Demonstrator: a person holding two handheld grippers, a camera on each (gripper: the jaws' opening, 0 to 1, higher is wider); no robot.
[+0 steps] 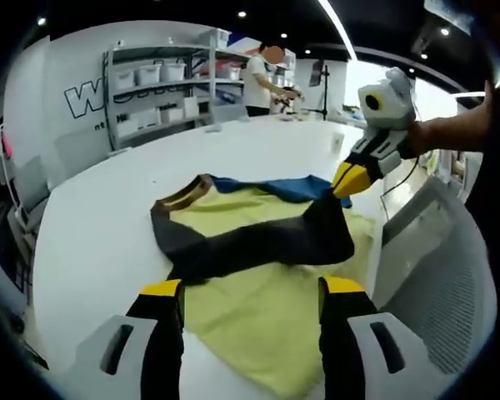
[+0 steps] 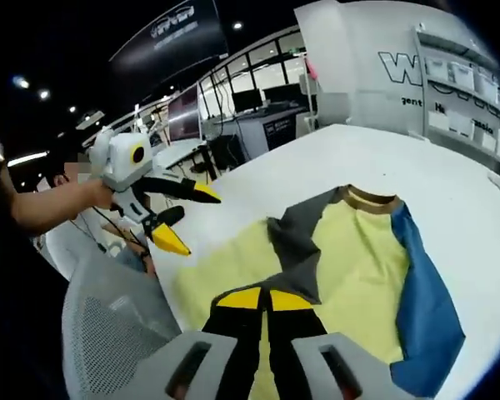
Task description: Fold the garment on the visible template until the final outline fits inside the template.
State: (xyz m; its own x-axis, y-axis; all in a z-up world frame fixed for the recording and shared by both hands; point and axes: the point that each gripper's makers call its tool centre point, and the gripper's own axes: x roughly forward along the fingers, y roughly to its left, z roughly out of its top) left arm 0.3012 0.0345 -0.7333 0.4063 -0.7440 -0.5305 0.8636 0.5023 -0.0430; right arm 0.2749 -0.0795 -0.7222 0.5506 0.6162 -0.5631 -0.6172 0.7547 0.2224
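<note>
Clearly, a garment of yellow, dark grey and blue panels is lying spread on a white table, with a dark grey sleeve folded across the yellow body toward 3 o'clock in the left gripper view. Rising from 6 o'clock of that view, the left gripper is hovering over the near yellow hem with its jaws standing wide apart and nothing between them. At 2 o'clock the right gripper, held in a person's hand, is pinching the cuff end of the dark sleeve, its yellow tips pressed together on the cloth. In the right gripper view, that gripper's own jaws at 6 o'clock are closing on the dark sleeve fabric, their yellow tips touching, while the garment's grey collar is sitting toward 1 o'clock and the blue panel is trailing toward 4 o'clock. Over at 9 o'clock the left gripper is hanging in the air with its jaws splayed. A mesh chair back is showing at 8 o'clock, and shelving with white bins is standing at 11 o'clock in the left gripper view.
</note>
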